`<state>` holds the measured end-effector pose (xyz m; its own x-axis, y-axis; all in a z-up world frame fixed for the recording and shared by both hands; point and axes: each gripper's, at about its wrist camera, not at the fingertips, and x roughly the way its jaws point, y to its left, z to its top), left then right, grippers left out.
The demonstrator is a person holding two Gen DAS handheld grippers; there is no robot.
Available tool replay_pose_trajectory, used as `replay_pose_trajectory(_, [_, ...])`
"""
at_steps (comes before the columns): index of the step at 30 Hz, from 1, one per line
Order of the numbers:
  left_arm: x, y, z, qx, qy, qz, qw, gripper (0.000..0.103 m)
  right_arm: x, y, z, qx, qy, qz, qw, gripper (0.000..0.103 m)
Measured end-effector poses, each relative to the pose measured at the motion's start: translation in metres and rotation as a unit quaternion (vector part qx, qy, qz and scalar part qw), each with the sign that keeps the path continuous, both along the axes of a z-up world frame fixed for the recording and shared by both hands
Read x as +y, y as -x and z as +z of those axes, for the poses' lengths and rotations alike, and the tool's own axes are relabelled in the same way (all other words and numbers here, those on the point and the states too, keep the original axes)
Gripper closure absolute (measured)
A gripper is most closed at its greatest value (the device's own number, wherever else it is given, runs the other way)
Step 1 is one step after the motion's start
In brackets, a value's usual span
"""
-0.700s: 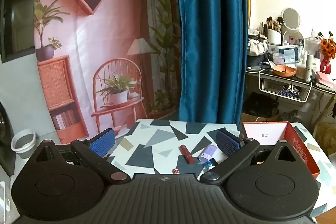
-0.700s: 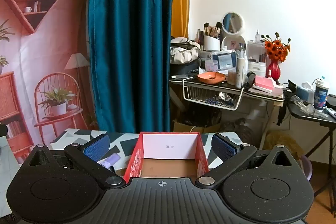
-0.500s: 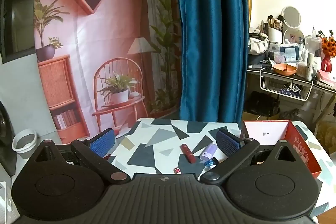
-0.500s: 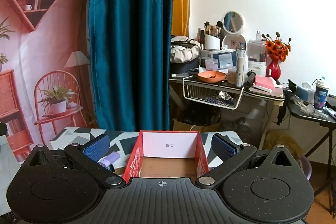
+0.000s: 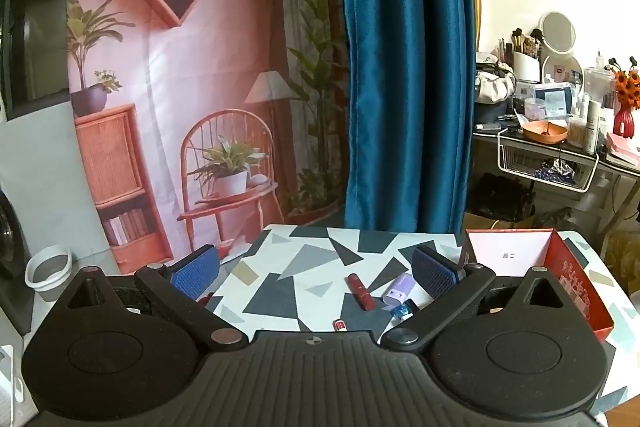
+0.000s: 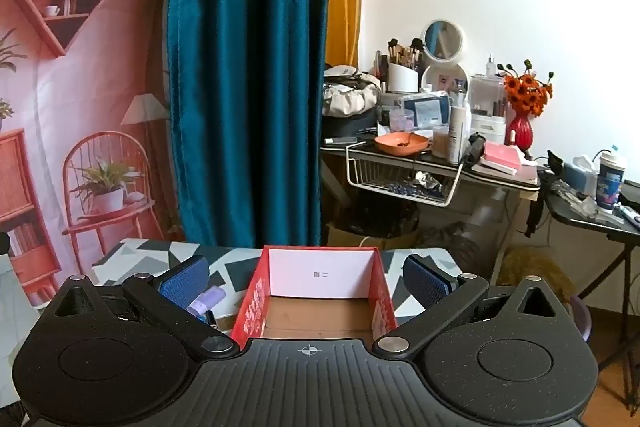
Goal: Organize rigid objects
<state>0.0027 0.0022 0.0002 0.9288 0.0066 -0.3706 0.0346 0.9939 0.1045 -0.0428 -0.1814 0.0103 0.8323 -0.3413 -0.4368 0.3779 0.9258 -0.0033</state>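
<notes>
On the patterned table lie a dark red tube, a lilac case, a small blue item and a small red-and-white item. My left gripper is open and empty, above and just short of them. A red open box stands at the table's right. In the right wrist view the box sits between the open fingers of my right gripper, which holds nothing. The lilac case shows by the left finger.
A blue curtain and a printed backdrop hang behind the table. A cluttered dressing table with a wire basket stands at the back right. A white bucket sits on the floor at left.
Both views have shifted slightly: the table objects and the box sit a little lower and nearer in frame. Both grippers stay open and empty.
</notes>
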Motion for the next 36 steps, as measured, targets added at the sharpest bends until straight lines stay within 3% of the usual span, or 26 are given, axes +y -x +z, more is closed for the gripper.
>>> replay_pose_trajectory(36, [-0.0011,-0.0014,-0.0010,0.004,0.000,0.009,1.0000,0.000,-0.0004,-0.0003,0.0022,0.000,0.003,-0.007,1.000,0.000])
